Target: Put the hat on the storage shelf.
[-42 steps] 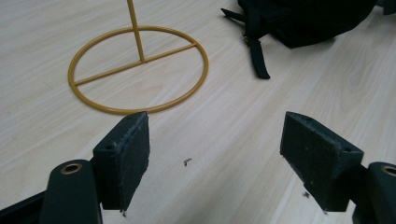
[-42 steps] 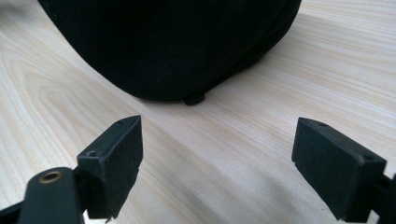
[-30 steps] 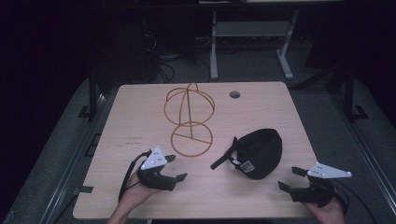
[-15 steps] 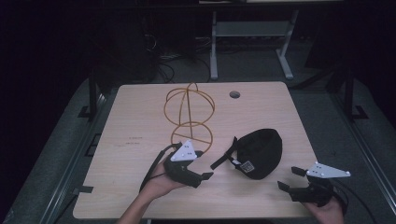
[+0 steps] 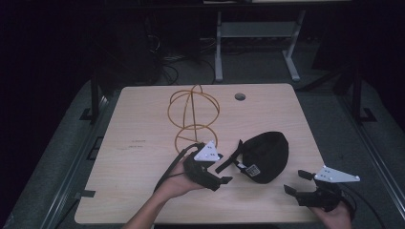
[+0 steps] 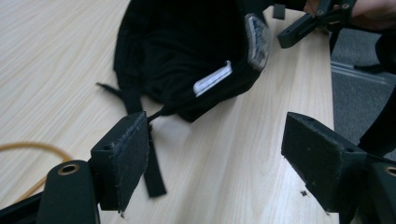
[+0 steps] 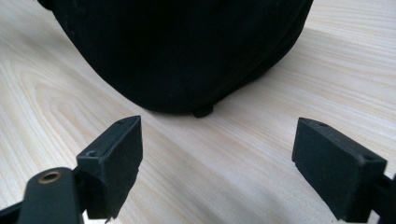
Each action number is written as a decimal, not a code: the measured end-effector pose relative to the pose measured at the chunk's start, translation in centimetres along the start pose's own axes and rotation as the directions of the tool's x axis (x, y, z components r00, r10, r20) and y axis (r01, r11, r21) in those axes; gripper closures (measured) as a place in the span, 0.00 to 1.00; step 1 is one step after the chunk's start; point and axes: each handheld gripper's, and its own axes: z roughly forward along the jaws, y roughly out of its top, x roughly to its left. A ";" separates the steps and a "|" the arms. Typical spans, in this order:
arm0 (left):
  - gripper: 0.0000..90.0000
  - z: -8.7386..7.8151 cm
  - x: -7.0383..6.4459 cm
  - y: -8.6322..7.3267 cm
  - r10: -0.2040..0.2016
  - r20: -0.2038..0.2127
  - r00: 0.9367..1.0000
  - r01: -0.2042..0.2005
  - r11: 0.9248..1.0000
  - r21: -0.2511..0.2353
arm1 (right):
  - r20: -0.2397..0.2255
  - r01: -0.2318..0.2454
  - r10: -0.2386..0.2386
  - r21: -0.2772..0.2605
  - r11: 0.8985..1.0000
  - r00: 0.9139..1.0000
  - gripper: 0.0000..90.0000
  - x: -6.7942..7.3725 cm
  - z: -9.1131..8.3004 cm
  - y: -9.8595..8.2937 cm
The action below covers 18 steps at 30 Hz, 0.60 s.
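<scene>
Overhead: pale wood table [image 5: 143,143] | dark room | black cap [image 5: 267,155] | both grippers' fingers apart, empty

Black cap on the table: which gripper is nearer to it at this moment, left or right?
Left. The left gripper sits open right beside the black cap, by its strap. The right gripper, also open, sits a little farther off, toward the table's near right corner.

Both claws [image 5: 220,177] [image 5: 298,183] wide apart
</scene>
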 end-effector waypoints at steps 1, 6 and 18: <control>0.25 0.3 0.0 0.3 0.005 0.008 1.000 -0.005 1.000 0.001 | 0.000 -0.003 0.003 -0.004 1.000 1.000 0.18 0.0 0.0 0.0; 0.25 1.8 -0.4 1.6 0.030 0.039 0.999 -0.030 1.000 0.004 | -0.008 0.001 -0.001 -0.004 1.000 1.000 0.18 -0.1 0.3 0.1; 0.24 2.8 -0.4 2.9 0.051 0.039 0.998 -0.052 0.998 0.023 | -0.011 0.014 -0.014 0.000 1.000 1.000 0.18 0.2 0.4 0.2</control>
